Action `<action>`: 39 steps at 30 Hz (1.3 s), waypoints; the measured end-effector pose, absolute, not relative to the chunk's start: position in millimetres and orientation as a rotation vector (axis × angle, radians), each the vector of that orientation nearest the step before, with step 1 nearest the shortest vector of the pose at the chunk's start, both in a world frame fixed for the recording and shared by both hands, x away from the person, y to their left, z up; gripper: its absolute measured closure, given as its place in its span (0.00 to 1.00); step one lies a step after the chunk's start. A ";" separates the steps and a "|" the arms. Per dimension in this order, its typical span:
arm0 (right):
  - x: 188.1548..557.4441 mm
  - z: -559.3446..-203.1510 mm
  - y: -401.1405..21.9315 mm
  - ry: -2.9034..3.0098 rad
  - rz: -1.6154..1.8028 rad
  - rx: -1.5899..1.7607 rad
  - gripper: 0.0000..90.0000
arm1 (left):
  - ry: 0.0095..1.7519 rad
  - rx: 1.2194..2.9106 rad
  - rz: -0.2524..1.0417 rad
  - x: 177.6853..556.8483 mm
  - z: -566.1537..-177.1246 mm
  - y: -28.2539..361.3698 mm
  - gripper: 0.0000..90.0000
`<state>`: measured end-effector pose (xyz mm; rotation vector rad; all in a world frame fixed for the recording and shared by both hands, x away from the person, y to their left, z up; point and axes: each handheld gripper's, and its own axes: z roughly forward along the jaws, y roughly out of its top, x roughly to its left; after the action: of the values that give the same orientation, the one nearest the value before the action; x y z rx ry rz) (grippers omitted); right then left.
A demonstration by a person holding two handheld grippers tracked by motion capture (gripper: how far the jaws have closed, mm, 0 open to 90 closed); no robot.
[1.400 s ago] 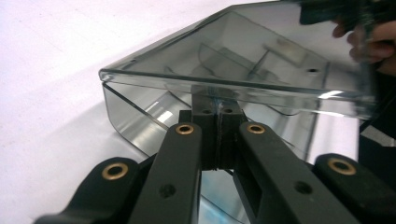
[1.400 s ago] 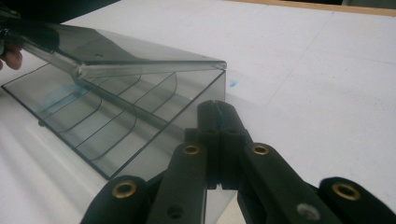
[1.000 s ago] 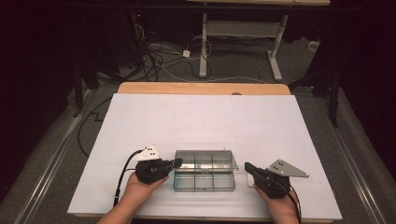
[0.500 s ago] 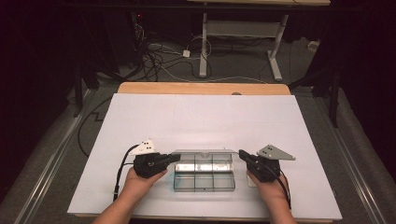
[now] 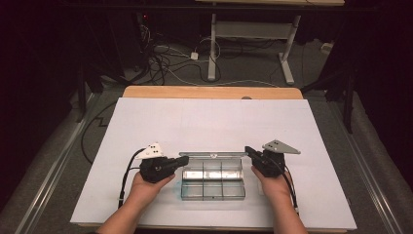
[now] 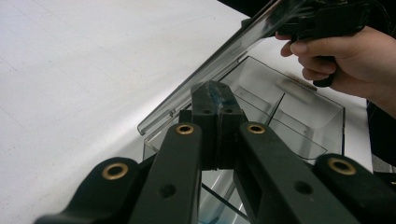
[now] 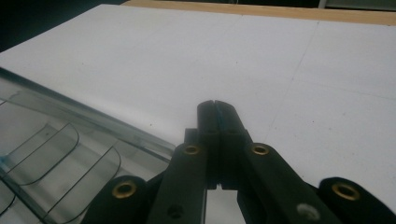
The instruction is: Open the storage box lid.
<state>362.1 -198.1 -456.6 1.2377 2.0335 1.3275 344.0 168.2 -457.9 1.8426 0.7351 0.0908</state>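
The clear, glossy plastic compartment box (image 5: 212, 184) has a smooth see-through lid (image 6: 205, 74) that catches the light. Both the left gripper (image 5: 184, 160) and the right gripper (image 5: 247, 150) are matt black plastic with small brass-coloured metal rivets (image 6: 185, 129). The white table cover (image 5: 204, 126) looks matt and papery; a bare strip of light wood (image 5: 209, 92) edges it.

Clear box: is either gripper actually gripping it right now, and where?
Nothing is gripped. The left gripper and right gripper are both shut on themselves; they sit at opposite ends of the clear box's raised lid.
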 end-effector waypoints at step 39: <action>385.9 -443.4 -181.3 1.988 1.434 1.160 1.00 | 0.795 1.846 0.116 361.3 -467.0 172.0 0.97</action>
<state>385.9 -181.3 -443.4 1.1598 1.9878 1.4342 361.3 172.0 -467.0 1.8462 0.7949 0.1156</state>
